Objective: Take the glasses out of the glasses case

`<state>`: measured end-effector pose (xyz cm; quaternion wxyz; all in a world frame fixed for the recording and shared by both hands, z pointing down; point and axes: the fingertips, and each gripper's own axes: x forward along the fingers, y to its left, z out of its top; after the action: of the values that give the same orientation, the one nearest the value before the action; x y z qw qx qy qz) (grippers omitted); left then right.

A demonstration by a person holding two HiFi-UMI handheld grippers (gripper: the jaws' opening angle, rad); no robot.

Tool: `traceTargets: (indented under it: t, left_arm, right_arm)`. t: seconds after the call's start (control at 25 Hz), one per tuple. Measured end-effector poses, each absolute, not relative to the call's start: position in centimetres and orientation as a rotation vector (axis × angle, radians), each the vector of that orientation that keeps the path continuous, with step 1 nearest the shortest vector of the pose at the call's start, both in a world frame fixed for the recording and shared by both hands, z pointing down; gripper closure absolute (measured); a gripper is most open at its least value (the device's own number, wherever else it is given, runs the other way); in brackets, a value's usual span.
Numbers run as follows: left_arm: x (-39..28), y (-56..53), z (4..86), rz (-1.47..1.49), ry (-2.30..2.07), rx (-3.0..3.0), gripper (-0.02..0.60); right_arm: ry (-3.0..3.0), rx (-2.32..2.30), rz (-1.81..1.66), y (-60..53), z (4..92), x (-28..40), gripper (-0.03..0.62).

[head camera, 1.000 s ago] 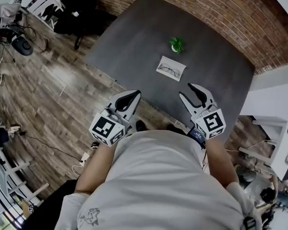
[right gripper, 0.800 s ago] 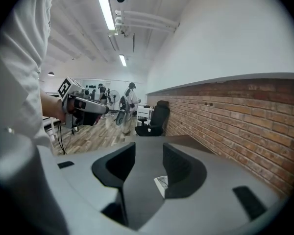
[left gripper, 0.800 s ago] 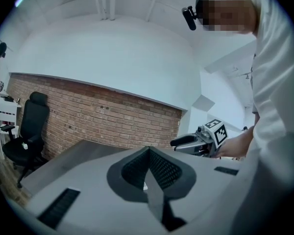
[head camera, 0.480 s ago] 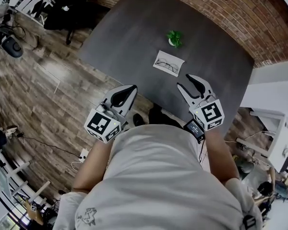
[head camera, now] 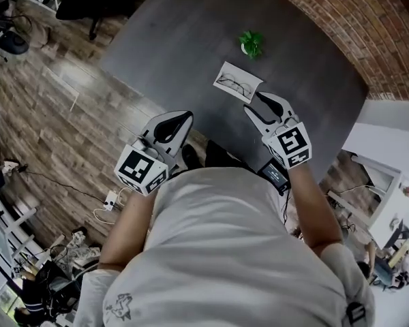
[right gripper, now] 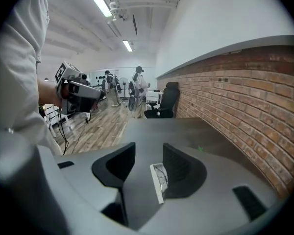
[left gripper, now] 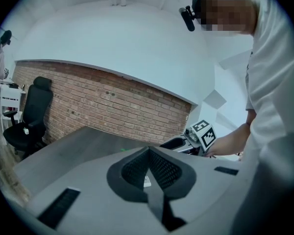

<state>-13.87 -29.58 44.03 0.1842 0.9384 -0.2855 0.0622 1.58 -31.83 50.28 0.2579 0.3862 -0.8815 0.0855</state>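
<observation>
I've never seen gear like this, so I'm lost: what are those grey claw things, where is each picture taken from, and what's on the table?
There is no robot here: a person holds a two-jaw gripper in each hand. The head view comes from a camera on the person's head, looking down. The other two cameras ride on the grippers and look along their jaws. On the dark table lie a white glasses case with glasses in it, and a small green plant. The left gripper is shut and empty. The right gripper is open and aimed at the case, holding nothing.
</observation>
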Motion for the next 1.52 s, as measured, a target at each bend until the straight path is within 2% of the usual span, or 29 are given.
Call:
traceTargets:
  t: [0.76, 1.08, 1.52]
  left_arm:
    - [-10.3, -33.5, 50.8, 0.292, -0.82, 2.505, 0.571]
    - [-10.0, -34.3, 53.8, 0.343, -0.806, 2.466, 0.571]
    - [-9.8, -34.7, 56.3, 0.366, -0.802, 2.422, 0.571]
  right_arm:
    - [-2.31, 0.801, 0.38, -36.4, 61.2, 3.2, 0.413]
    - [-2.254, 0.761, 0.406, -38.1, 65.6, 3.6, 0.441]
    - [-2.139, 0.675, 0.429, -38.8, 70.8, 3.3, 0.511]
